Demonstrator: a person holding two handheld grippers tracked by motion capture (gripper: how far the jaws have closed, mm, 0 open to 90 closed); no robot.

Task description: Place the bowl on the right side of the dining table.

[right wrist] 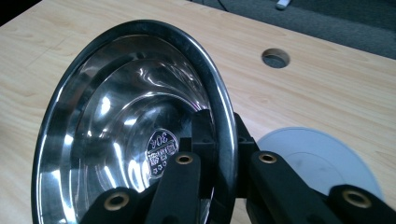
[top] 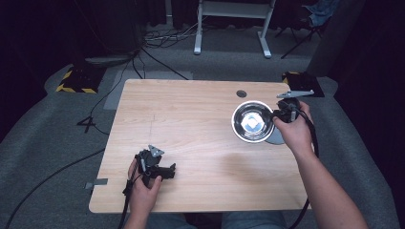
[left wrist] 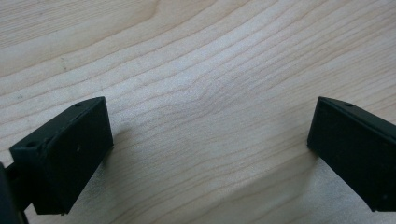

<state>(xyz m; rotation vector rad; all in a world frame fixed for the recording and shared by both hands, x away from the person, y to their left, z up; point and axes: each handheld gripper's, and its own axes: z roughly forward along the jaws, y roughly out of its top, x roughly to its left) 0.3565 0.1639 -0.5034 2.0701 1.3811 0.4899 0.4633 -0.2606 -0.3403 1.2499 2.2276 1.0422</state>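
A shiny steel bowl (top: 252,122) hangs tilted above the right side of the wooden table (top: 191,119). My right gripper (top: 276,114) is shut on its rim, one jaw inside the bowl (right wrist: 121,121) and one outside, the right gripper (right wrist: 223,140) pinching the rim's near edge. A stamped mark shows on the bowl's bottom. Under the bowl lies a flat grey disc (right wrist: 317,158), partly hidden (top: 277,138). My left gripper (top: 167,172) rests near the table's front left, held by a hand. Its jaws stand wide apart over bare wood (left wrist: 210,130), with nothing between them.
A round cable hole (top: 241,93) sits in the table's far right part, also seen beyond the bowl as the hole (right wrist: 275,58). Cables trail over the grey carpet at left. A white desk frame (top: 234,24) stands beyond the table.
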